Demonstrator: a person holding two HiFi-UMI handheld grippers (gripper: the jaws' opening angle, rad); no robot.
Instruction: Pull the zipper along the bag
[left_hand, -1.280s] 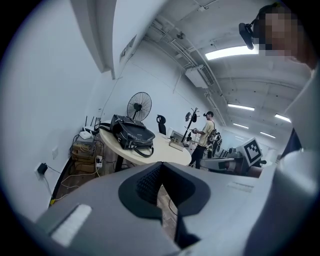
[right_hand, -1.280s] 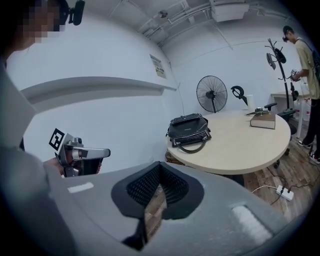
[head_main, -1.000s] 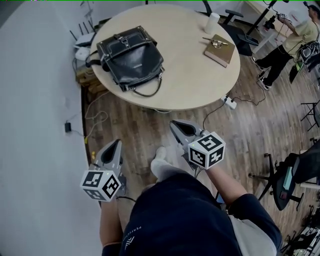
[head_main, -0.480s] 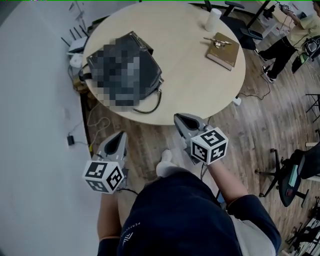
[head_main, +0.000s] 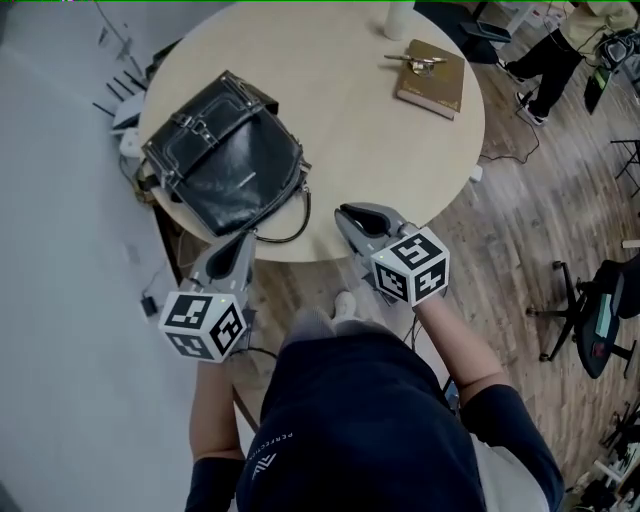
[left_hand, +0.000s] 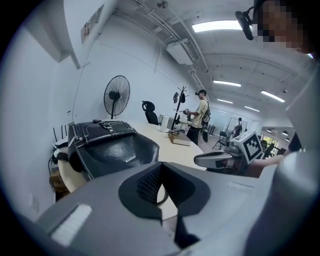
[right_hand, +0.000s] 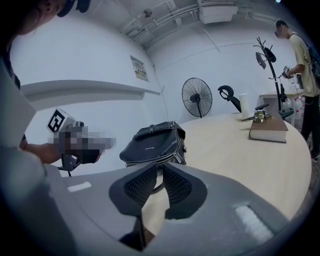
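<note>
A black glossy leather handbag (head_main: 228, 170) lies on the left part of the round light-wood table (head_main: 360, 150), close to the left edge. Its loop handle (head_main: 290, 215) hangs toward the near edge. A brown hardcover book (head_main: 432, 78) with a small metal object on it stays near the far right edge, well apart from the bag.

Both tools point at the bag and neither touches it, so the task is probably only at the approach. The left gripper (head_main: 243, 243) has its jaws together and holds nothing; its tip is at the near edge, just below the bag. The right gripper (head_main: 347, 212) reaches over the near edge, to the right of the handle. Its jaws have just been opening to a narrow gap, with nothing between the pads. Probably this prepares it to pinch the zipper pull, while the closed left one may steady the bag.

The head view gives the bag from above, with straps and buckles, and how both tools stand to it. The right gripper view shows the bag's side (right_hand: 155, 144) with a toothed line low on it, possibly the zipper. The left gripper view shows a standing fan (left_hand: 116, 95) behind the table, which the head view does not show.
</note>
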